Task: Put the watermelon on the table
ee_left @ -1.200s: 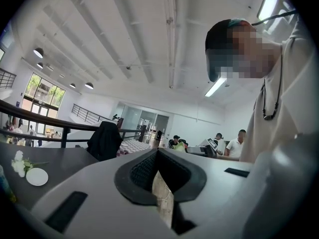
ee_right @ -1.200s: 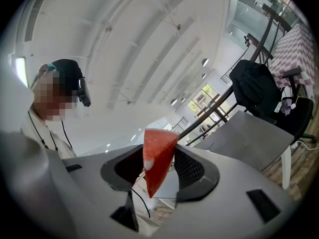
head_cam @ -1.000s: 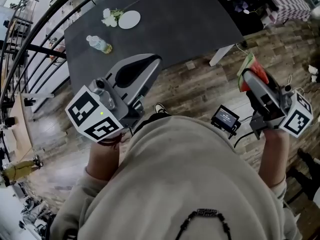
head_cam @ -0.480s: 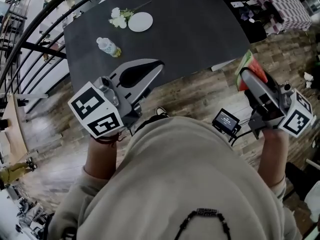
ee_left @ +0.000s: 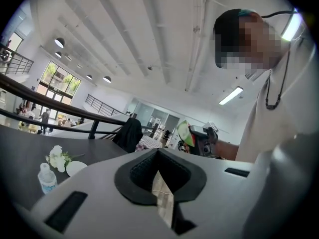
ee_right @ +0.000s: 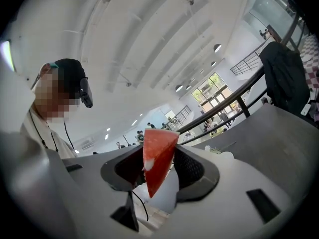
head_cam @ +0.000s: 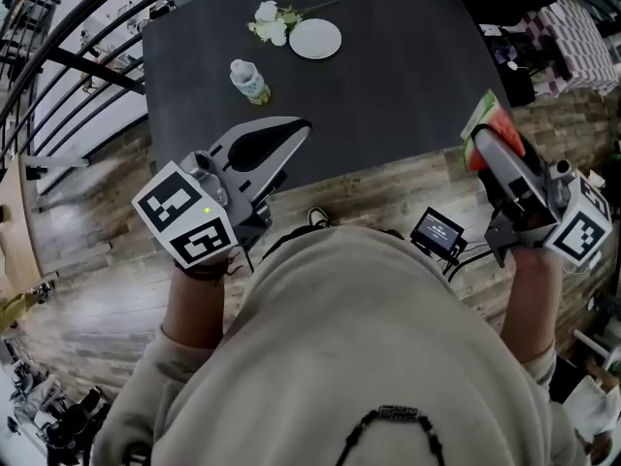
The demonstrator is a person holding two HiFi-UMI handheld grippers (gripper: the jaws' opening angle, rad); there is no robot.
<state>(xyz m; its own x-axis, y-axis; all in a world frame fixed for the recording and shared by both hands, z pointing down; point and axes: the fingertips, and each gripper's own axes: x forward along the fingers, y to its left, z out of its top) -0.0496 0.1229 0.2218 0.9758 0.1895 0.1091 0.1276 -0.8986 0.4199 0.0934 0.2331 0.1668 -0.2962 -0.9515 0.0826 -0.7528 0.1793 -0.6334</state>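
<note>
A watermelon slice (head_cam: 477,127), red with a green rind, sits in my right gripper (head_cam: 488,136), which is shut on it at the near right edge of the dark grey table (head_cam: 388,85). The right gripper view shows the red wedge (ee_right: 157,156) upright between the black pads (ee_right: 192,171). My left gripper (head_cam: 297,128) hangs over the table's near edge, jaws together at the tips with nothing in them. From the left gripper (ee_left: 158,153) view, the right gripper (ee_left: 203,141) and the slice (ee_left: 183,132) are seen across from it.
On the table's far side stand a water bottle (head_cam: 250,81), a white plate (head_cam: 315,39) and white flowers (head_cam: 270,19). A black railing (head_cam: 68,61) runs along the left. A small screen device (head_cam: 439,233) with cables lies on the wood floor near my feet.
The table has drawn closer and fills more of the view. Both grippers now reach its near edge; the slice has passed from above the floor to the table's edge, still gripped.
</note>
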